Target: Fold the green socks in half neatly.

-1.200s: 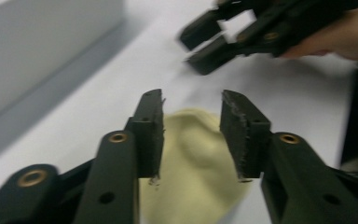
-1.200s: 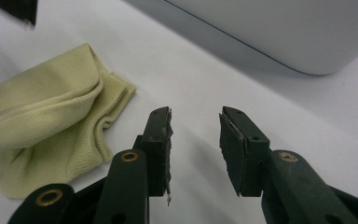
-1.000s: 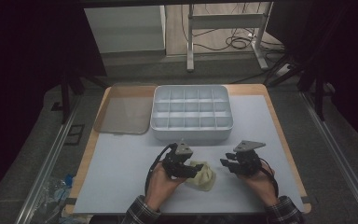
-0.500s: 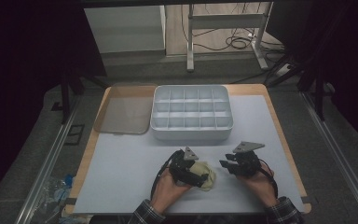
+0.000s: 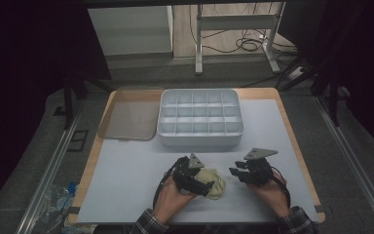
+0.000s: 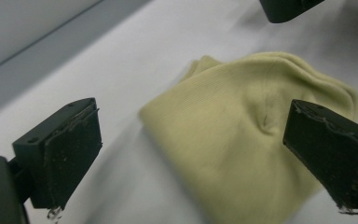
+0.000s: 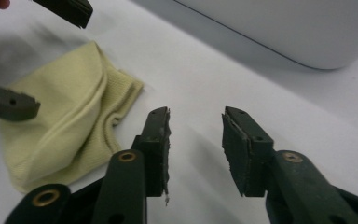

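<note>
The left gripper [image 5: 200, 184], whose jaws have just been opening and now stand wide with nothing pinched, should lower squarely over the folded pale yellow knitted cloth [image 6: 256, 135] before closing. The cloth lies on the white table mat [image 5: 126, 170] between the pads. The right gripper [image 7: 196, 140] waits part-open, just right of it.
</note>
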`<action>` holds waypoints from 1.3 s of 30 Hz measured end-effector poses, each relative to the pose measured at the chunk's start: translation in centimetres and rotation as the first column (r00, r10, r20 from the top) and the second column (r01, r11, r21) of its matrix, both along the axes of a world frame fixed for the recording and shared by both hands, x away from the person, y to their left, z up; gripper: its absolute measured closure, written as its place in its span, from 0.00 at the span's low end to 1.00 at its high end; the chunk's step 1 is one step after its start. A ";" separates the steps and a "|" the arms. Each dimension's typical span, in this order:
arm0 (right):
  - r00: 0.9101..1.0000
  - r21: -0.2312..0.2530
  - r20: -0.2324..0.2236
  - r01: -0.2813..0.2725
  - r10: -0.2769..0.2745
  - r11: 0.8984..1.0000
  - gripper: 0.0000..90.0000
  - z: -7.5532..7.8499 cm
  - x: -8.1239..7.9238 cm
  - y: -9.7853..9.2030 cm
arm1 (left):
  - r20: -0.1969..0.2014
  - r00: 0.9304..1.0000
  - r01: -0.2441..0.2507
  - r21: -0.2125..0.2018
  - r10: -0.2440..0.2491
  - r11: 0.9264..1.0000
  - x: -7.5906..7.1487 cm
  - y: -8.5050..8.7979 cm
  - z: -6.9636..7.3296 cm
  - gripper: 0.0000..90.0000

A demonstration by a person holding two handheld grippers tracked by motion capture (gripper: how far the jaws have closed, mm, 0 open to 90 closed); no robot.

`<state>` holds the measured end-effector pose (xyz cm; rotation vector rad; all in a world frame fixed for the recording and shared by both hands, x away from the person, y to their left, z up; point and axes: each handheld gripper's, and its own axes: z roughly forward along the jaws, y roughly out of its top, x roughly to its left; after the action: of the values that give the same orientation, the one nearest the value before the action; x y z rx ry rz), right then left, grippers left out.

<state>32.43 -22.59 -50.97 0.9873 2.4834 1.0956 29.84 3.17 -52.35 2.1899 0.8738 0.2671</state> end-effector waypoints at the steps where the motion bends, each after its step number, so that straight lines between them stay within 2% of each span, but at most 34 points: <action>1: 1.000 0.004 -0.002 -0.003 0.003 1.000 0.72 0.0 -0.1 0.0 | 0.004 1.000 -0.006 0.001 0.006 1.000 -0.1 0.4 0.1 0.06; 4: 1.000 0.016 -0.008 -0.015 0.015 1.000 0.78 0.2 -0.2 0.3 | 0.011 1.000 -0.020 0.005 0.020 1.000 -0.2 1.2 0.2 0.07; 6: 0.999 0.022 -0.017 -0.027 0.027 0.999 0.82 0.4 -0.3 0.5 | 0.017 0.999 -0.045 -0.002 0.045 0.999 -0.2 2.5 0.2 0.08; 8: 0.999 0.031 -0.023 -0.035 0.036 0.999 0.83 0.6 -0.4 0.6 | 0.019 0.998 -0.052 -0.007 0.052 0.999 -0.3 2.8 0.2 0.09; 11: 0.997 0.044 -0.028 -0.071 0.072 0.997 0.91 1.0 -0.8 1.6 | 0.027 0.997 -0.073 -0.018 0.074 0.997 -0.5 4.0 0.1 0.10; 13: 0.997 0.044 -0.026 -0.077 0.078 0.996 0.91 1.0 -0.9 1.8 | 0.029 0.997 -0.077 -0.017 0.077 0.997 -0.5 4.3 0.1 0.10; 17: 0.992 0.061 -0.020 -0.126 0.128 0.990 0.94 1.7 -1.4 3.4 | 0.030 0.996 -0.086 -0.022 0.087 0.996 -0.7 5.0 -0.1 0.10; 18: 0.992 0.061 -0.020 -0.126 0.128 0.990 0.94 1.7 -1.4 3.4 | 0.030 0.996 -0.086 -0.022 0.087 0.996 -0.7 5.0 -0.1 0.10; 21: 0.985 0.063 -0.017 -0.171 0.172 0.983 0.94 1.7 -1.8 5.1 | 0.039 0.996 -0.082 -0.025 0.083 0.996 -0.8 5.0 -0.2 0.10; 25: 0.984 0.037 -0.020 -0.176 0.177 0.984 0.94 1.0 -1.7 5.7 | 0.042 0.997 -0.061 -0.030 0.063 0.998 -0.8 4.5 -0.4 0.09; 32: 0.990 0.026 -0.024 -0.141 0.142 0.990 0.93 0.2 -1.6 4.7 | 0.030 0.999 -0.034 -0.011 0.034 0.999 -0.8 3.3 -1.1 0.09; 37: 0.992 0.027 -0.029 -0.124 0.125 0.992 0.93 -0.6 -1.5 4.1 | 0.037 0.999 -0.040 0.036 0.039 0.999 -0.9 2.8 -1.5 0.09; 39: 0.992 0.025 -0.033 -0.120 0.121 0.992 0.93 -0.9 -1.4 4.0 | 0.038 0.998 -0.041 0.041 0.040 0.998 -0.9 2.8 -1.5 0.09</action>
<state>31.06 -18.63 -51.86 0.8792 2.5931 1.1548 28.94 5.94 -53.89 2.2007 0.8998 0.3480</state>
